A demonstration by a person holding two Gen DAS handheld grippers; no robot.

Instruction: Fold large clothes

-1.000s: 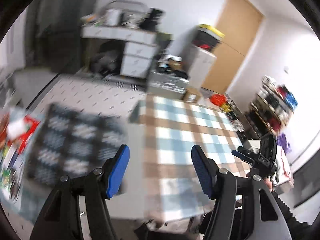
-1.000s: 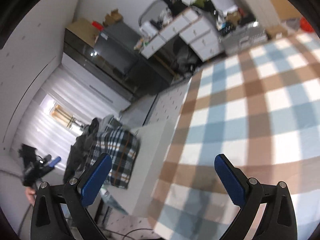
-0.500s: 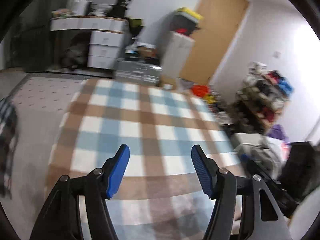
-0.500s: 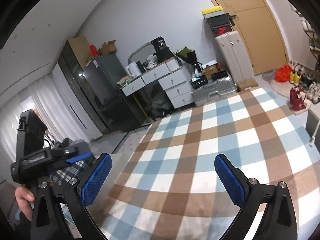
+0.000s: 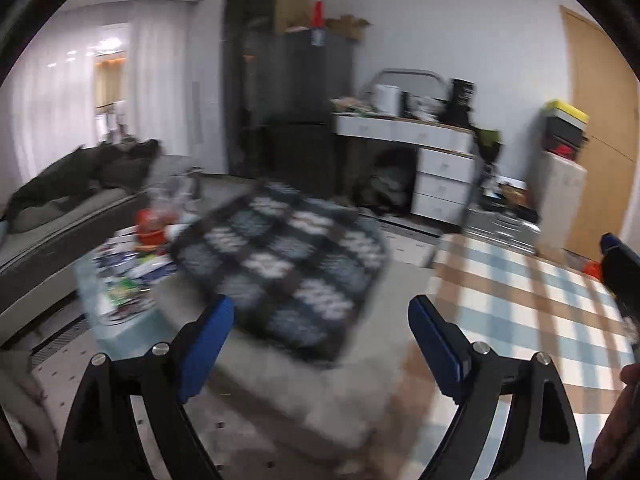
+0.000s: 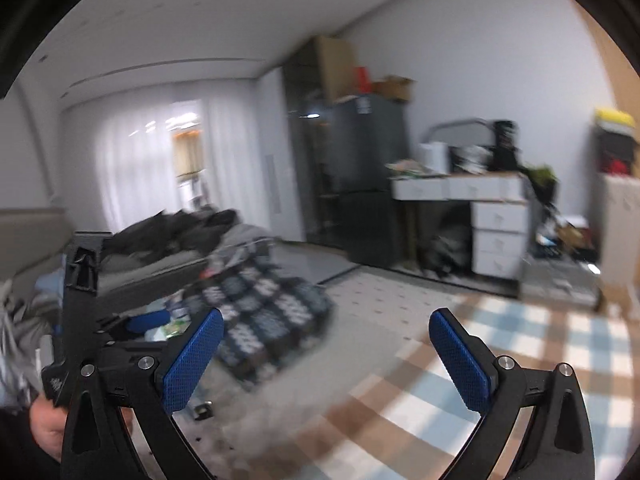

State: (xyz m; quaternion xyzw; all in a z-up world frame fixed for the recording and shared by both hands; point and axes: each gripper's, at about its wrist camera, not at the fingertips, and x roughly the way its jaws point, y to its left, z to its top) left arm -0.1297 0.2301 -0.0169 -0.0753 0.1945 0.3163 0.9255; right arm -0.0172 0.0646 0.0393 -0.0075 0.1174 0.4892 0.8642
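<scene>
A folded dark plaid garment (image 5: 288, 264) lies blurred on a pale surface beside a low table; it also shows in the right wrist view as the plaid garment (image 6: 264, 320). My left gripper (image 5: 322, 340) points toward it from a short way off, its jaws opening with nothing between them. My right gripper (image 6: 326, 340) is open and holds nothing, also facing the garment from farther back. A brown, blue and white checked cloth (image 5: 520, 300) is spread out flat to the right. The left gripper's body (image 6: 84, 280) stands at the left of the right wrist view.
A glass coffee table (image 5: 120, 280) with clutter sits left of the garment. Behind it is a grey sofa (image 5: 60, 208) piled with dark clothes. A dark fridge (image 5: 296, 120), white drawers (image 5: 440, 176) and a wooden door (image 5: 600, 140) line the far wall.
Both views have swung left, from the checked cloth toward the dark plaid garment and the sofa. The left jaws now stand wider apart. The right gripper has rolled upright.
</scene>
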